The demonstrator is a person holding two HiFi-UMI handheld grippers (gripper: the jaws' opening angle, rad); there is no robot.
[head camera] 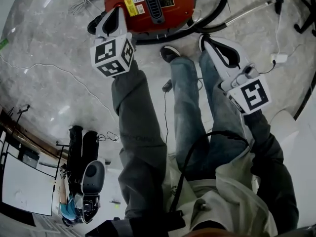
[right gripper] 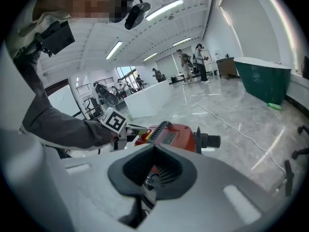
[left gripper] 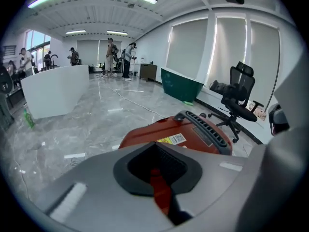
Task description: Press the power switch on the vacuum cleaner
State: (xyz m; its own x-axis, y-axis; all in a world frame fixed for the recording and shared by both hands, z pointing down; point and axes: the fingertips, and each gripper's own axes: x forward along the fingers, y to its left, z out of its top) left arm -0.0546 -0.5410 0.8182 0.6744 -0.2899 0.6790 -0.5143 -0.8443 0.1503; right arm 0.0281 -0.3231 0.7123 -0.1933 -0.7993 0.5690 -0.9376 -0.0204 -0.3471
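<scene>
The red vacuum cleaner (head camera: 148, 4) sits on the floor (head camera: 49, 58) by the person's feet. It is probably heavy and rigid, so it needs a firm tip-press rather than a grasp. The left hand-held gripper (head camera: 101, 24), closed and empty, hovers at its end. The right hand-held gripper (head camera: 206, 42) is also closed, off to the side.

Grey sleeves (head camera: 136, 132), blue jeans (head camera: 185, 98), white left claw (head camera: 118, 10) and right claw (head camera: 204, 39).

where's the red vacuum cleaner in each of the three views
Head view: vacuum cleaner at top centre.
Left gripper view: vacuum cleaner just right of centre, mid-height.
Right gripper view: vacuum cleaner near centre, slightly below mid-height.
Shared landmark: the black vent strip along its top.
</scene>
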